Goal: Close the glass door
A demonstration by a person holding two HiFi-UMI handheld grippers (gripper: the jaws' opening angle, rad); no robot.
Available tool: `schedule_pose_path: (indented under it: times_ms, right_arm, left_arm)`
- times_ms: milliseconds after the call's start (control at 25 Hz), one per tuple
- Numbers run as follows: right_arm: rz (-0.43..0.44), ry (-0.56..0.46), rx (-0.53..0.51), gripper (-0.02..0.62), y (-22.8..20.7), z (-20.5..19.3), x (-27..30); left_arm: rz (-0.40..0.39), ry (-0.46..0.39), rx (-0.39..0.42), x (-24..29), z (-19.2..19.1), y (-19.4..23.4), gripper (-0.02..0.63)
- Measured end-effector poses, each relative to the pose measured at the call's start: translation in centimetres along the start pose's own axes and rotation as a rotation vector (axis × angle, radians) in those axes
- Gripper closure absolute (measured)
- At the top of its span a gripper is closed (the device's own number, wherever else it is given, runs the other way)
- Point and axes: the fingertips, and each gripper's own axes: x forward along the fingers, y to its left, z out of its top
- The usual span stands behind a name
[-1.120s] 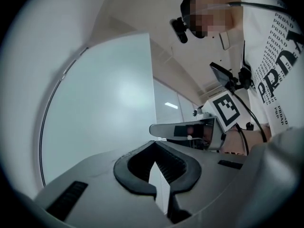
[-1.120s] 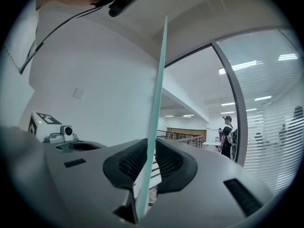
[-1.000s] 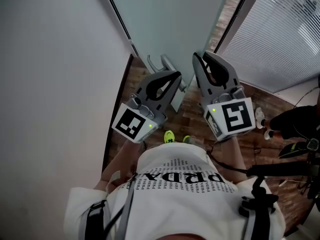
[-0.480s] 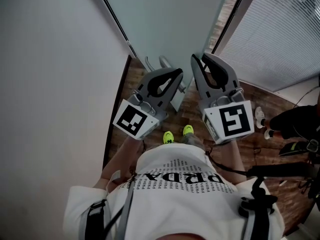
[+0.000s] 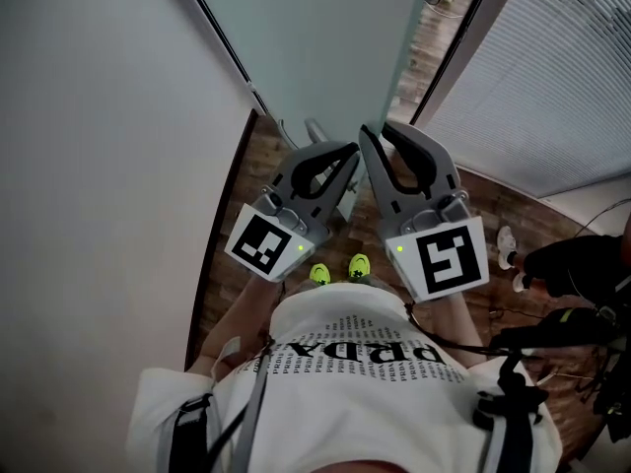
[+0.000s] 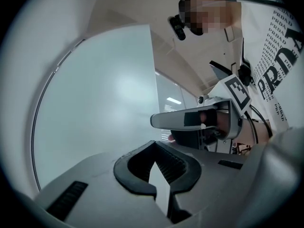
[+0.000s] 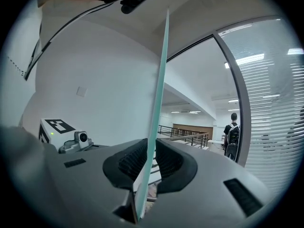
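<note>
The right claw (image 7: 148, 161) is pinching the free edge of the glass door (image 7: 159, 89). The pane stands between its ribbed pads, touching both, and rises edge-on straight up from them.

Just left of this claw sits the left claw (image 6: 156, 164). Its jaws stand a narrow slit apart with a pale sliver in the slit; whether that sliver is the door's edge I cannot tell. The door's frosted face spreads up and to the left of the left claw, and its vertical edge comes down to the jaws.

From above, the tips of both claws lie close together at that edge. A metal handle (image 5: 314, 129) on the door lies just beyond the left claw's tip.

Right of the right claw runs a dark frame post (image 7: 235, 94), then a striped glass wall (image 7: 273, 103). A person (image 7: 231, 137) stands far beyond. Below the claws lies a wooden floor (image 5: 488, 200).
</note>
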Motion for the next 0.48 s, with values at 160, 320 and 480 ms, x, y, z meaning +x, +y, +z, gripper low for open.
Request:
schedule_pose_path:
  times_ms: [160,320,480]
  right_arm:
    - [0.023,-0.004,0.011,0.551,-3.7,-0.8,0.6]
    - [0.023,0.004,0.0,0.551,-4.7,-1.2,0.8]
    - [0.001,0.018,-0.001,0.551,-4.8,-1.5,0.3]
  left_arm:
    - [0.013,0.011,0.007,4.3,-0.7,0.5,0.607]
    - [0.006,-0.003,0.005,5.5,-1.1,0.4,0.607]
    - [-0.023,-0.003,0.017,5.7,-1.4,-0.3,0.607]
